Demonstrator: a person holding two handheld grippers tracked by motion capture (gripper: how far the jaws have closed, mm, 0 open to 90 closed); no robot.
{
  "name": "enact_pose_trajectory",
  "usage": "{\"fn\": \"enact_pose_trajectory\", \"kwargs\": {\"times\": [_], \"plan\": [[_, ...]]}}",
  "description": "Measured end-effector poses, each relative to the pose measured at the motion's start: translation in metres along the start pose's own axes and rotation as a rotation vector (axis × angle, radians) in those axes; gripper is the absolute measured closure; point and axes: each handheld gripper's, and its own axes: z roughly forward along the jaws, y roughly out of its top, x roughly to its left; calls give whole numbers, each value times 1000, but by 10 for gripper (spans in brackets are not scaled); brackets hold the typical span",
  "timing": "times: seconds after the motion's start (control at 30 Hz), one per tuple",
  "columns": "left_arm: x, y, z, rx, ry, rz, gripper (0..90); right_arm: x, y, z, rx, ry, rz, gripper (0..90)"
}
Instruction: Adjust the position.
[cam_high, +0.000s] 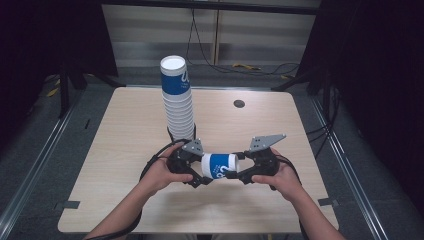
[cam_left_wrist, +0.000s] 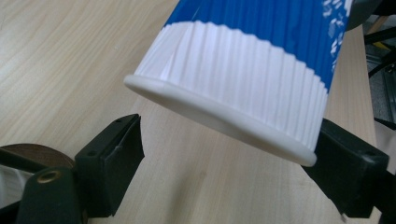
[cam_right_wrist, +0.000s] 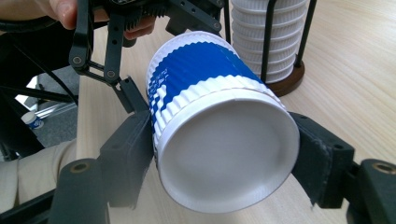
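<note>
Right now the person is holding a blue and white paper cup (cam_high: 220, 166) on its side, just above the table (cam_high: 115, 200), between the two grippers. The right gripper (cam_right_wrist: 224, 154) is squeezing the cup's bottom end, one pad on each side, so it is carrying the cup. The left gripper (cam_left_wrist: 229, 154) is at the rim end. One pad is touching the rim, but the other is standing apart from it, so those jaws are open and not gripping. To do this step well, the right gripper should be squeezing gently so the cup is not getting squashed, and the left should be backing away straight. The tall stack of cups (cam_high: 178, 100) is standing behind.
</note>
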Motion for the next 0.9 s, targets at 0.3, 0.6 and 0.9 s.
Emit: {"fn": "enact_pose_trajectory", "kwargs": {"times": [0.3, 0.6, 0.9], "plan": [[0, 1, 0, -13, 2, 41, 143, 0, -1, 3, 2, 14, 5, 272], [0, 3, 1, -38, 9, 66, 105, -1, -1, 4, 1, 21, 2, 274], [1, 5, 2, -43, -8, 90, 114, 0, -1, 5, -4, 33, 0, 275]]}}
